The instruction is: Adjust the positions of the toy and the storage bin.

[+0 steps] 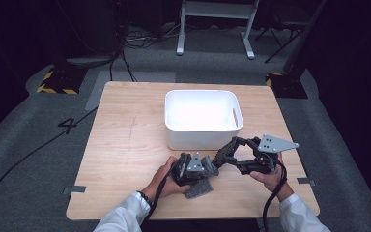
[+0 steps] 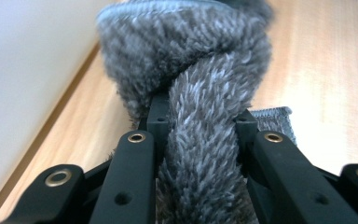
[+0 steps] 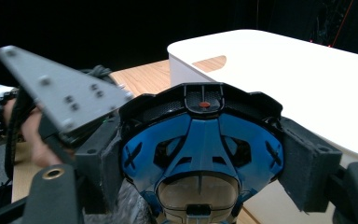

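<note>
A grey fluffy cloth (image 2: 186, 60) is twisted and runs between the jaws of my left gripper (image 2: 200, 121), which is shut on it. In the high view that left gripper (image 1: 206, 169) is near the table's front edge, and part of the cloth (image 1: 199, 189) lies on the wood under it. A blue and black plastic piece (image 3: 200, 140) sits between the pads of my right gripper (image 3: 206, 161), which is shut on its two sides. My right gripper (image 1: 223, 157) points left, and its tips meet the left gripper's. Grey fluff shows under the plastic piece.
A white bin (image 1: 202, 118) stands on the wooden table (image 1: 125, 145) just behind both grippers, and its wall (image 3: 317, 93) is close on the right gripper's right. The left gripper's grey plate (image 3: 60, 93) is close by. Cables trail off the front edge.
</note>
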`<action>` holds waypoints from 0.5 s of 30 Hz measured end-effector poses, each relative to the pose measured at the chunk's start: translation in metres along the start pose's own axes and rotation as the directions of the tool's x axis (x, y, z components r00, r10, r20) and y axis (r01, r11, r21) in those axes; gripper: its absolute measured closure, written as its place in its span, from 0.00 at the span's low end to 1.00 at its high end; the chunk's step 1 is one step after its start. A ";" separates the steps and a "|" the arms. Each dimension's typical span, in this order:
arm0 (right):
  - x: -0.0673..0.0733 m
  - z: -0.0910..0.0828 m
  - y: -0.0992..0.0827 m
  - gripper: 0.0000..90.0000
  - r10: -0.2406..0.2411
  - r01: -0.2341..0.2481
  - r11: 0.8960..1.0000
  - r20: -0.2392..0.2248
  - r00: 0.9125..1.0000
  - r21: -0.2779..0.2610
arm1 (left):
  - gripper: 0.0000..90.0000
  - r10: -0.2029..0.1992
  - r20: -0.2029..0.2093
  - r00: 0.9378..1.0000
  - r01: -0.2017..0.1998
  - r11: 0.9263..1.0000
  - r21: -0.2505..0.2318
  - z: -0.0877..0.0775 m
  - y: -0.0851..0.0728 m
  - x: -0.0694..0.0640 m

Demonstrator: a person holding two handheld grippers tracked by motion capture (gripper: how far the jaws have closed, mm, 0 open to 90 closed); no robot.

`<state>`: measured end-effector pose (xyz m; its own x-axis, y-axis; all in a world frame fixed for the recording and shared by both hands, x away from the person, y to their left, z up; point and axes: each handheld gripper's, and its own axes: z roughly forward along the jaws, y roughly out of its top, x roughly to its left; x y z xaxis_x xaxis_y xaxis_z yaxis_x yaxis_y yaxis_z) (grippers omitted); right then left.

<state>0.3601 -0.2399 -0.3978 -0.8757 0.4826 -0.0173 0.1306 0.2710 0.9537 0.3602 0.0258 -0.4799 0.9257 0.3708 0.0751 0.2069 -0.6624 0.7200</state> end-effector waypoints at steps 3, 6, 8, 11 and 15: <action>0.001 0.000 0.001 0.29 0.000 0.000 1.000 0.000 1.000 -0.002 | 0.78 -0.003 -0.004 1.000 0.003 1.000 -0.004 -0.001 0.000 0.001; 0.000 -0.003 0.002 0.29 -0.002 0.002 1.000 0.003 1.000 -0.009 | 0.78 -0.009 -0.014 1.000 0.009 1.000 -0.002 -0.005 -0.002 0.006; -0.001 -0.005 0.003 0.29 0.006 -0.006 1.000 0.004 1.000 -0.015 | 0.78 -0.023 -0.005 1.000 0.023 1.000 -0.008 -0.009 -0.005 0.010; -0.002 -0.006 0.003 0.29 0.015 -0.015 1.000 0.002 1.000 -0.020 | 0.77 -0.039 -0.007 0.999 0.039 0.999 -0.013 -0.012 -0.008 0.014; -0.001 -0.007 0.005 0.29 0.009 -0.009 1.000 0.001 1.000 -0.023 | 0.77 -0.058 -0.019 0.998 0.058 0.998 -0.024 -0.017 -0.008 0.018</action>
<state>0.3581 -0.2451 -0.3911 -0.8741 0.4857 -0.0092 0.1276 0.2480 0.9603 0.3700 0.0487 -0.4724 0.9059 0.4210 0.0461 0.2525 -0.6243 0.7392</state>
